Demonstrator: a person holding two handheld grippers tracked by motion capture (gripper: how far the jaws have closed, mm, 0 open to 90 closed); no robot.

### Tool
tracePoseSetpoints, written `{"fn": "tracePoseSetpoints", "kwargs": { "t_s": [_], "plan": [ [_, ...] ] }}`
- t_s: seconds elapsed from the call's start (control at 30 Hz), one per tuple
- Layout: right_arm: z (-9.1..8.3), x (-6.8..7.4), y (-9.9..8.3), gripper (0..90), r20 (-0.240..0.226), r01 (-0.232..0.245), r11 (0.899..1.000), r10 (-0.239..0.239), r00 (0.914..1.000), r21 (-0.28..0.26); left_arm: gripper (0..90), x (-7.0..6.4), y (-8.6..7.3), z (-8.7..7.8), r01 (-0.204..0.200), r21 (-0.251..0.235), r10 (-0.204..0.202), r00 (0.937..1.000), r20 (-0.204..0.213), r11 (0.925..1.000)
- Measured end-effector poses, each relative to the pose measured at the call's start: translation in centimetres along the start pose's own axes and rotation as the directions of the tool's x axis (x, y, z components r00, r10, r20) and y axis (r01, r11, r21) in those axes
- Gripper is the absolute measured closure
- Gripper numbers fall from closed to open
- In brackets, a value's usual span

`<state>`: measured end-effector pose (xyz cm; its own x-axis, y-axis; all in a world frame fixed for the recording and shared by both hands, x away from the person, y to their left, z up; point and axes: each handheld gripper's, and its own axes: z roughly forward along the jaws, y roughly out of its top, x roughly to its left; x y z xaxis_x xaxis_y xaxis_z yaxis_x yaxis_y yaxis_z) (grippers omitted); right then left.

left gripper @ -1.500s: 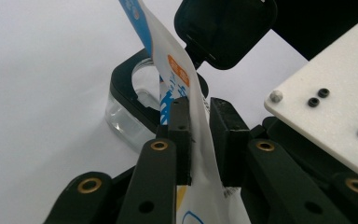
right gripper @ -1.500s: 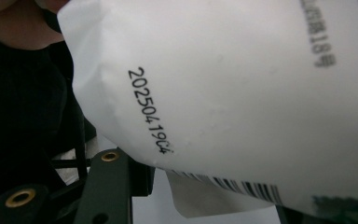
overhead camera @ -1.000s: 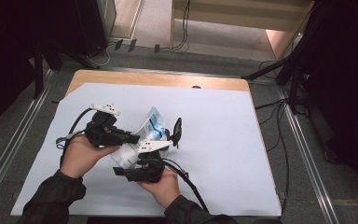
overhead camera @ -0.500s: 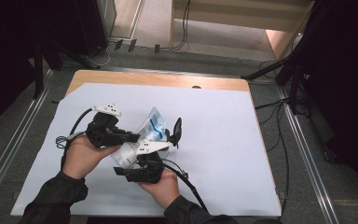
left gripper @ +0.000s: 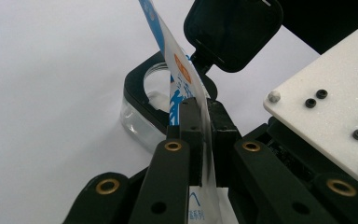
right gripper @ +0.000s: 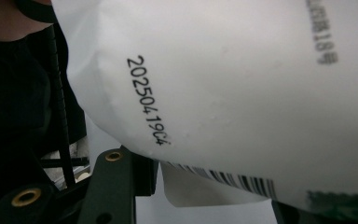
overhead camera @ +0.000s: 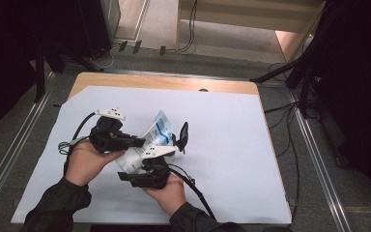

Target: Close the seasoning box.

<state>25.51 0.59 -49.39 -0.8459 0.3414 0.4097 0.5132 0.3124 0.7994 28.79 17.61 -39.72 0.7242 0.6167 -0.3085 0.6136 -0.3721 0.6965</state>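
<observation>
High view: we list a white paper sheet [overhead camera: 232, 145] covering most of a wooden table [overhead camera: 164, 81], whose bare strip shows along the top edge of the sheet. Lower left of centre, the left gripper [overhead camera: 142, 142] and the right gripper [overhead camera: 171, 152] meet over a blue-and-white pouch [overhead camera: 158, 131], which lies tilted between them with a black flip lid [overhead camera: 184, 135] just to its right. We note wide open sheet on the right half of the frame and above the grippers; metal rails [overhead camera: 319, 154] and cables run along the floor beside the table. Left gripper view: we record the left gripper [left gripper: 201, 126] with jaws nearly closed, pinching the thin edge of the pouch [left gripper: 179, 70], which rises edge-on to the top of the frame. Behind it stands a clear container with a black collar [left gripper: 144, 100], its lid [left gripper: 235, 30] hinged open at the top; a white plate with screws [left gripper: 326, 98] sits at right. These do not read clearly from above. Right gripper view: we log the pouch [right gripper: 242, 93] close up, with a printed date code and a barcode along its lower edge. It hides the right gripper's jaw tips, so we cannot tell their opening or grip.
</observation>
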Motion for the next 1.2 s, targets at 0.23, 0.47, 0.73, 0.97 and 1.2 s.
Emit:
{"fn": "tracePoseSetpoints", "kwargs": {
  "t_s": [0.23,0.47,0.73,0.97,1.2],
  "plan": [
    [-0.03,-0.10,0.04,56.6,-0.009,-0.008,1.000,0.008,0.9999,-0.004,86.0,0.01,-0.02,0.00,0.006,-0.003,-0.006,1.0000,0.003,1.0000],
    [-0.11,-0.19,0.17,56.5,-0.012,-0.005,1.000,0.005,0.9999,-0.003,84.0,0.18,-0.02,-0.19,0.017,-0.013,-0.017,0.9998,0.013,0.9998],
    [-0.15,-0.16,0.27,56.5,-0.003,0.003,1.000,-0.003,1.0000,0.000,80.7,0.23,0.02,-0.18,0.023,-0.019,-0.023,0.9997,0.010,0.9995],
    [-0.13,-0.18,0.36,55.0,-0.005,-0.001,1.000,0.001,1.0000,0.002,80.1,0.21,0.05,-0.19,0.022,-0.027,-0.022,0.9998,0.002,0.9994],
    [-0.05,-0.23,0.46,53.2,-0.004,-0.002,1.000,0.002,1.0000,0.003,79.5,0.24,0.16,-0.28,0.023,-0.029,-0.023,0.9997,0.001,0.9993]
  ]
}}
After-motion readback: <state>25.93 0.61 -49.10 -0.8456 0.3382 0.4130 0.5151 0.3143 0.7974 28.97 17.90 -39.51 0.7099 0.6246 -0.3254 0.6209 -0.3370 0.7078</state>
